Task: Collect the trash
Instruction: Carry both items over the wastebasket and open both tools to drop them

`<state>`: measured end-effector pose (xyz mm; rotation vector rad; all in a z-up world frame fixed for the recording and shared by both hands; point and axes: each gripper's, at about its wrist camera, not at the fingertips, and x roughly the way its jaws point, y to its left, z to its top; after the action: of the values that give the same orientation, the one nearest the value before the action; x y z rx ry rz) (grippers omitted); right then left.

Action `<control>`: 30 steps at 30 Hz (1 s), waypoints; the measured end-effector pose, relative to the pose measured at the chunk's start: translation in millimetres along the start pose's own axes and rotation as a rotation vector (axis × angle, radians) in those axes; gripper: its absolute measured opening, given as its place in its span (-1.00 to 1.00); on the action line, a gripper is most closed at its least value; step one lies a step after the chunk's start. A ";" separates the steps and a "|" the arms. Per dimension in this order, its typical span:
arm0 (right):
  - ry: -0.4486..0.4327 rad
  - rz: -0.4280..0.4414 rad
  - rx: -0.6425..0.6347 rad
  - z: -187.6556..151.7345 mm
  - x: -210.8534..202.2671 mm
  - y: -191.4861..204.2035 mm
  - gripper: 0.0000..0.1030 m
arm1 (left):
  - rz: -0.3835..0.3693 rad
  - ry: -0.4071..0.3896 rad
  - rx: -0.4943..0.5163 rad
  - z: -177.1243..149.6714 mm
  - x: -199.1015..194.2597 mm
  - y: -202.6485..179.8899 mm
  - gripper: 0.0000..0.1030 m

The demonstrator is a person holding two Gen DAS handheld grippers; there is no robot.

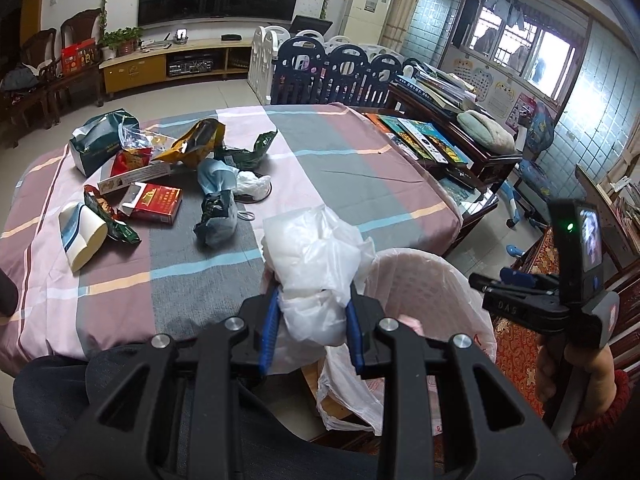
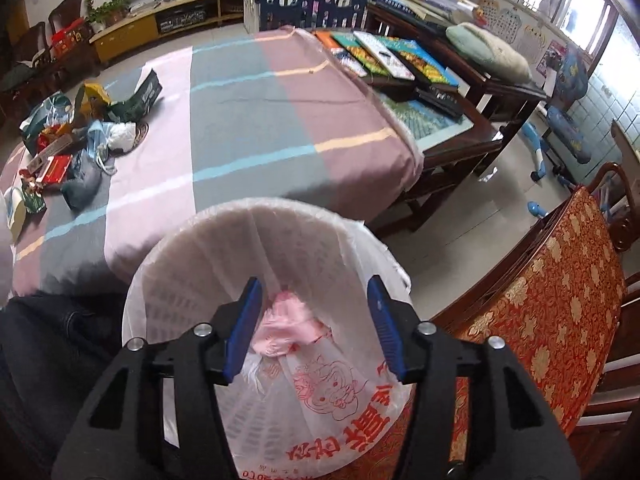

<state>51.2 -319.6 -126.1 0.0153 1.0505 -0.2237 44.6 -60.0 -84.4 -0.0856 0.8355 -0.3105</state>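
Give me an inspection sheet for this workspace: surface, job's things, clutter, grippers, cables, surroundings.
Surface: table under a striped cloth, pink, grey and mauve blocks.
Job's things: lined trash bin at the table's near edge, pink scrap inside; crumpled clear plastic bag held just left of the bin.
Clutter: heap of wrappers on the far left of the cloth, including a red carton and a paper cup lying on its side.
Grippers: left gripper shut on the plastic bag; right gripper open above the bin, holding nothing.
Cables: nothing seen.
Surroundings: books on a side table, red patterned chair, playpen fence.
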 end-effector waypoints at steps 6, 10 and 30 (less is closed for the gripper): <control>-0.117 -0.022 0.030 7.3 -22.8 -19.0 0.13 | -0.010 0.035 0.035 -2.2 7.9 -17.4 -0.43; -0.154 -0.017 0.089 10.0 -29.5 -39.8 0.15 | -0.070 0.068 0.092 -7.0 16.8 -40.8 -0.43; -0.163 0.043 0.158 6.0 -27.7 -50.5 0.17 | -0.093 0.097 0.151 -18.8 43.1 -75.4 0.62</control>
<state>33.5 -364.8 -94.5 0.1598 0.8670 -0.2637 39.8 -144.0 -113.1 0.0319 0.9033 -0.4677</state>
